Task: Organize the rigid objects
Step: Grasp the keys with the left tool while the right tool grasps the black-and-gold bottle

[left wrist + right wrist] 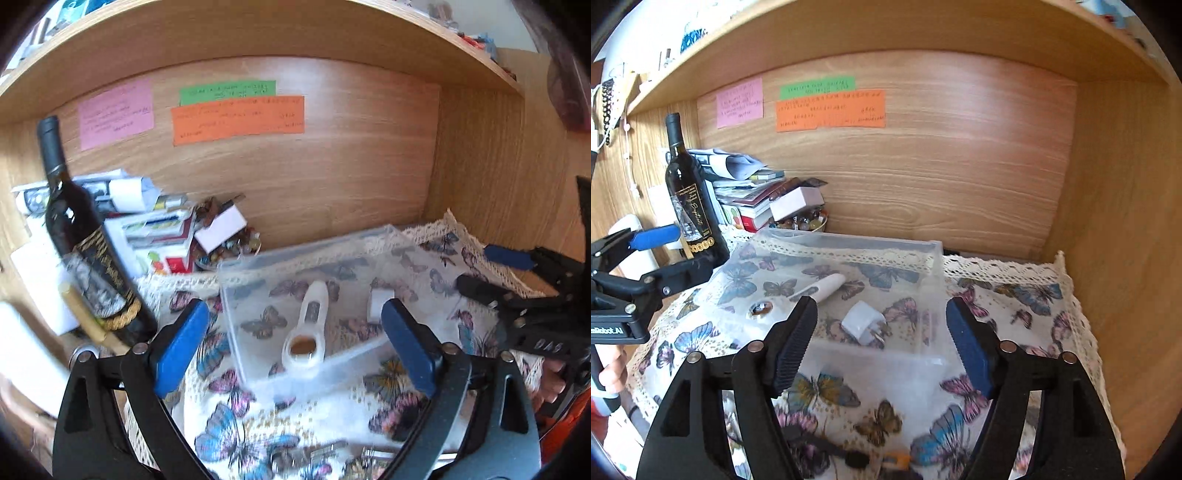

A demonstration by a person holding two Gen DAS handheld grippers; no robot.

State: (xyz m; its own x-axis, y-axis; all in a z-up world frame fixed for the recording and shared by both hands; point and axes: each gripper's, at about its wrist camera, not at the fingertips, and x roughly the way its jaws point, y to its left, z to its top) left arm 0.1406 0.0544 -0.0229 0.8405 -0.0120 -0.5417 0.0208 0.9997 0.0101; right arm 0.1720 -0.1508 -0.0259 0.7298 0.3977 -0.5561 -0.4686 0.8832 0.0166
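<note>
1. Judging by its look, the clear, thin-walled plastic storage box point(849, 295) is light, stiff and smooth enough to slip; it sits on the butterfly-print, lace-edged cloth point(1015, 295) covering the table, inside a wooden alcove.
2. Lying on the box floor are two things: one white plastic wand-shaped gadget with a round amber window point(308, 332) and one white wall-plug adapter with metal prongs point(862, 321). Both look rigid, light and hard-shelled.
3. My guess: the gadget is best pinched across its narrow handle, the adapter across its flat white sides, away from the prongs; the box by a wall just under its rim.
4. The left tool point(295, 332) is released, its blue pads spread wide before the near wall of the box, nothing between them.
5. The right tool point(882, 339) is also released, its jaws apart at the near-right corner, touching nothing.
6. Other counts: one dark glass wine bottle point(690, 199), standing left, fragile and heavy by its look; three paper notes on the back panel, pink point(740, 102), green point(817, 86) and orange point(830, 110); one stack of books and papers point(746, 195).
</note>
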